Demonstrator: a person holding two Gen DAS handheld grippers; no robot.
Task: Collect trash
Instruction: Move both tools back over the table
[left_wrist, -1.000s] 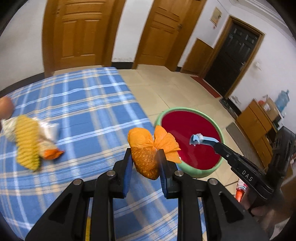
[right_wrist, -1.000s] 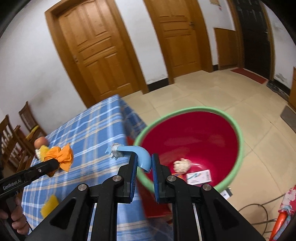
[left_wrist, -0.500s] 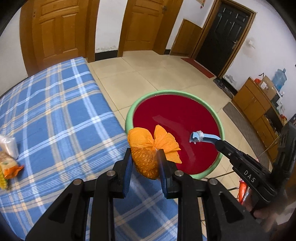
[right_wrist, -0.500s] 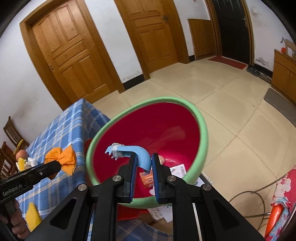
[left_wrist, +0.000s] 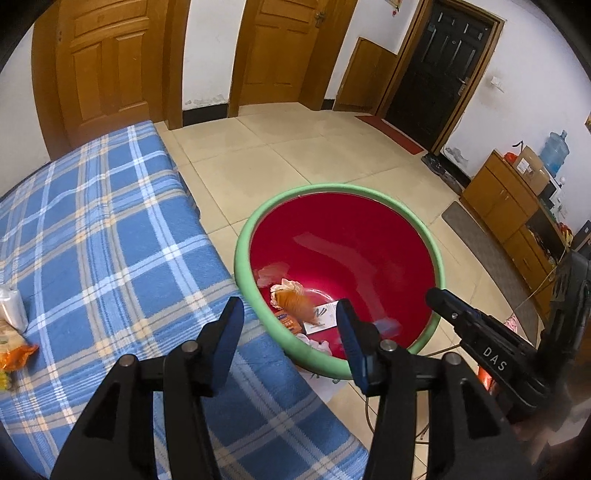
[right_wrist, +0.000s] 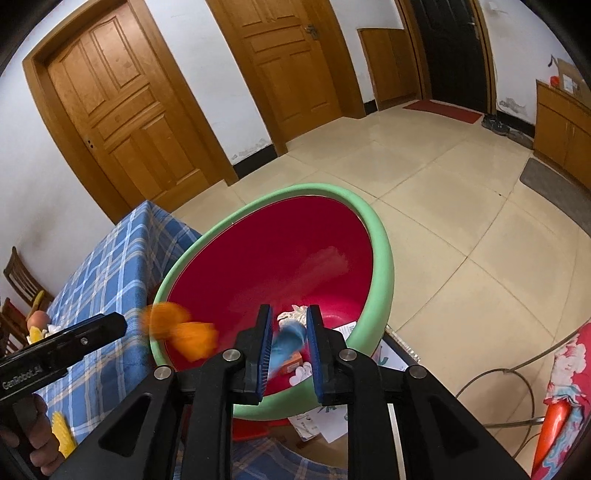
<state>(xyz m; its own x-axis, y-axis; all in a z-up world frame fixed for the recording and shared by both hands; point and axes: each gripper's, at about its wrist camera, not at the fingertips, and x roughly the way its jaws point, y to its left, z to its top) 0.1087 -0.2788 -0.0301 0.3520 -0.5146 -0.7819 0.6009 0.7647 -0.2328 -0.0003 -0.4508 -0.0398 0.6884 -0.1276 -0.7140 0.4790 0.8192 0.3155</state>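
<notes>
A red basin with a green rim (left_wrist: 243, 236) (right_wrist: 380, 236) stands beside the table's edge. My left gripper (left_wrist: 288, 308) (right_wrist: 118, 323) hangs over it with its jaws opening and nothing between them. The orange peel (left_wrist: 295, 301) (right_wrist: 181, 332) is loose and blurred, dropping into the basin. My right gripper (right_wrist: 290, 314) (left_wrist: 434, 295) is over the basin's near side, its jaws opening a little. The curved blue plastic piece (right_wrist: 288, 341) (left_wrist: 386, 326) is a blur slipping down from between them. Paper scraps and a small orange packet lie at the basin's bottom.
The blue plaid tablecloth (left_wrist: 92, 240) covers the table left of the basin. An orange wrapper (left_wrist: 14, 352) and a clear plastic piece (left_wrist: 11, 302) lie at its left edge. Papers (right_wrist: 325, 421) and a cable (right_wrist: 517, 373) are on the tiled floor. Wooden cabinets (left_wrist: 509, 206) line the right wall.
Both grippers let go: the left jaws spread wide and the orange peel fell into the basin; the right jaws parted slightly and the blue piece is falling.
</notes>
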